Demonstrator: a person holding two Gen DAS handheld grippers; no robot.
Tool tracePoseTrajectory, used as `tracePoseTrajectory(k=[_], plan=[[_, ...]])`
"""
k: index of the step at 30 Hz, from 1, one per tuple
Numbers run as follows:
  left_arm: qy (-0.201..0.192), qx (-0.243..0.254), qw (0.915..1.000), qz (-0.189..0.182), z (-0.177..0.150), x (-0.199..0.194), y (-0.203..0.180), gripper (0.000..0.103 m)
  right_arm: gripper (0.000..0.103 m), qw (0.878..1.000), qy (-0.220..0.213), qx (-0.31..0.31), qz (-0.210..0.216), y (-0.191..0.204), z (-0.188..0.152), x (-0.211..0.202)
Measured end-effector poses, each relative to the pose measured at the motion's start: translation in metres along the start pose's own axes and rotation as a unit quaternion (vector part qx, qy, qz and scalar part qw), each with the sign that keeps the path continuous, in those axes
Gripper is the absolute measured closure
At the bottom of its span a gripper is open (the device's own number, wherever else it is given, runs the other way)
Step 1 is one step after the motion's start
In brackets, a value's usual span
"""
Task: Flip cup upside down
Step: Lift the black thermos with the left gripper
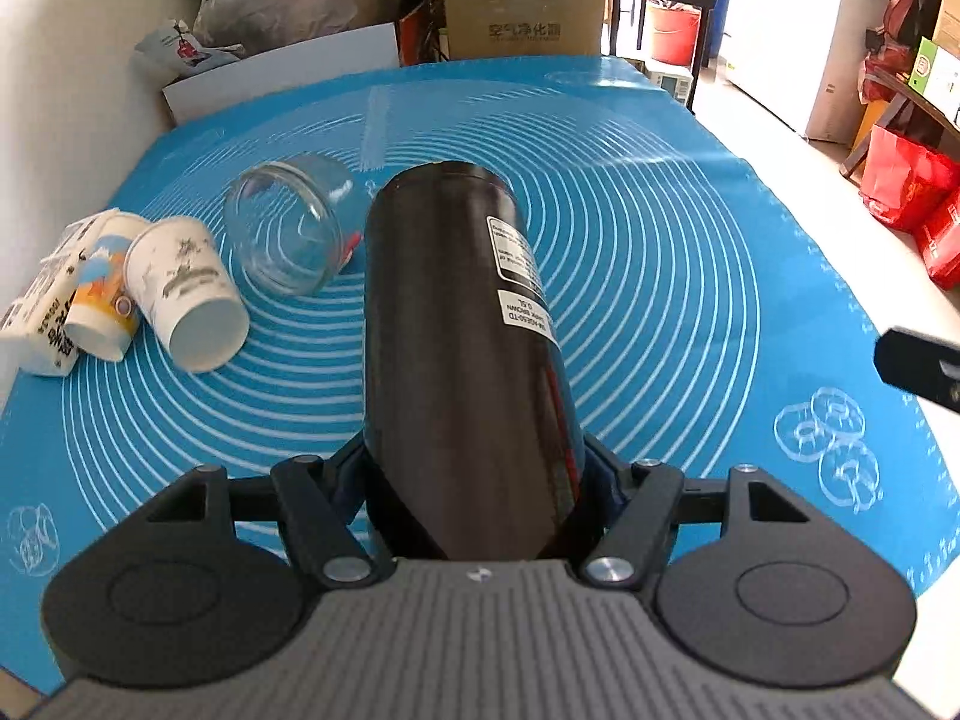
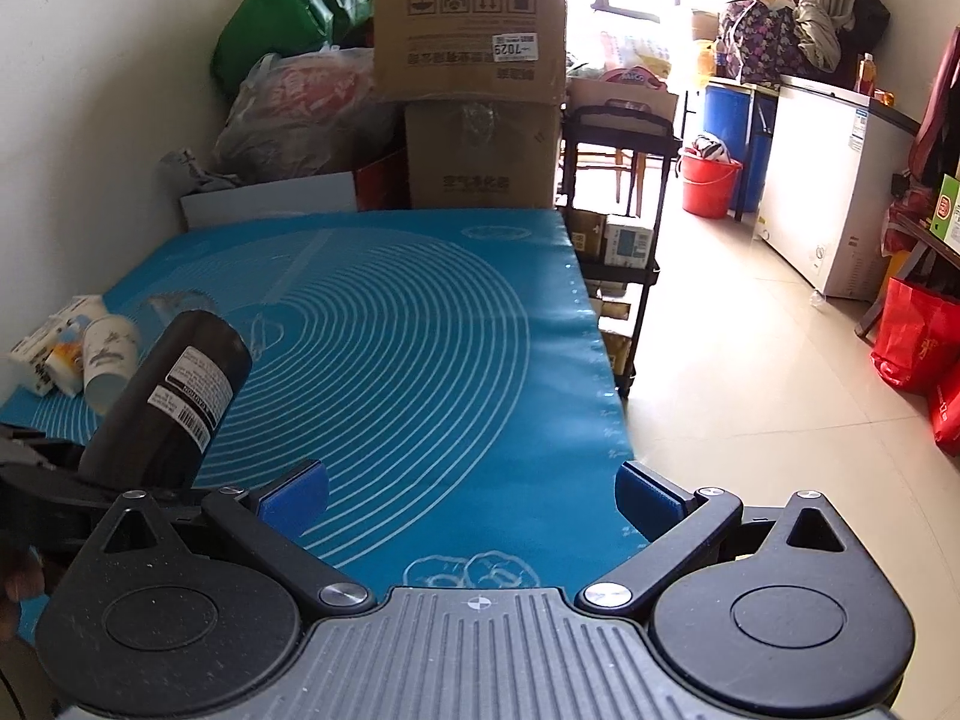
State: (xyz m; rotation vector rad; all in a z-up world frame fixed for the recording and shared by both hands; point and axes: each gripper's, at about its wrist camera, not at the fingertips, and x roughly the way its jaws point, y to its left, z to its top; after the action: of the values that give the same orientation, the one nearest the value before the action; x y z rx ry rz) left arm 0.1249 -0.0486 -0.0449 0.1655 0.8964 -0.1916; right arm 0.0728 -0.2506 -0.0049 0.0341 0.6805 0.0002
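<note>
The left gripper (image 1: 474,480) pinches the tilted dark cup (image 1: 462,324) at one end, right gripper (image 2: 471,489) wide open and empty; turned carelessly, the cup could slip or strike the glass (image 1: 288,228).

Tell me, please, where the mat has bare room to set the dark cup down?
The mat is bare through its middle and right, out to the floor-side edge. The left edge is crowded: paper cup, glass jar and carton. The left gripper holds the dark cup.
</note>
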Motion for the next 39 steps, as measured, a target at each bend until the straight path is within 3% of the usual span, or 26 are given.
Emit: tracePoseTrajectory(k=[20,29,39], plan=[[0.030,0.002,0.9995,-0.005,-0.016,0.012,0.007,0.032,0.000,1.000,0.018,-0.006,0.002,0.014,-0.004,0.004],[-0.009,0.010,0.9999,0.004,-0.008,-0.016,0.010,0.011,0.000,1.000,0.015,-0.005,0.007,0.015,-0.002,0.003],[-0.044,-0.020,0.9987,0.015,-0.007,-0.045,0.040,0.011,0.000,0.999,0.014,-0.014,0.027,0.036,0.010,-0.002]])
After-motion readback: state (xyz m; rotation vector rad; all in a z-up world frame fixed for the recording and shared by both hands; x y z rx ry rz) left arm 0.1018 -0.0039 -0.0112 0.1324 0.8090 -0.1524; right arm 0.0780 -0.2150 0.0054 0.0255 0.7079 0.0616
